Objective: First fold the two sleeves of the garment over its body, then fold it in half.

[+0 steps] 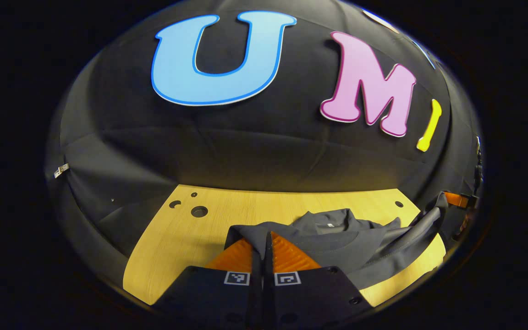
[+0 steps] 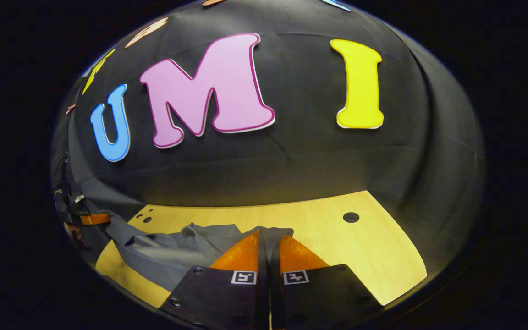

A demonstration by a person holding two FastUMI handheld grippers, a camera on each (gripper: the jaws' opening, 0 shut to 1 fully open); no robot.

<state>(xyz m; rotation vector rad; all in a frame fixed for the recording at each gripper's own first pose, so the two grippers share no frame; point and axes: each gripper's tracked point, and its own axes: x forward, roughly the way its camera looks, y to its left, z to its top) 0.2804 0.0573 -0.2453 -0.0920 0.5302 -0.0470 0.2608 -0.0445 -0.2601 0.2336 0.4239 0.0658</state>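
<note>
Fingers of both our grippers pinch dark cloth. On the wooden table (image 1: 227, 201) the garment (image 1: 332, 238) lies ahead, stretched between left gripper (image 1: 262, 256) and right gripper (image 2: 268, 256); its collar (image 1: 328, 219) points away from us.

Setting was a recording booth, of the lab or studio kind, not a home. Black cloth (image 1: 255, 151) hung as a backdrop behind and around the work surface, creased and clipped at one side with a small white clip (image 1: 61, 170). The work surface was a pale wooden table (image 2: 337, 238) with round holes (image 1: 199, 211) drilled through its top, as on a test bench. Lighting fell from above onto the table, and the cloth stayed dim. Square black-and-white marker tags (image 2: 243, 277) were fixed to the handheld equipment, typical of tracked data collection.
</note>
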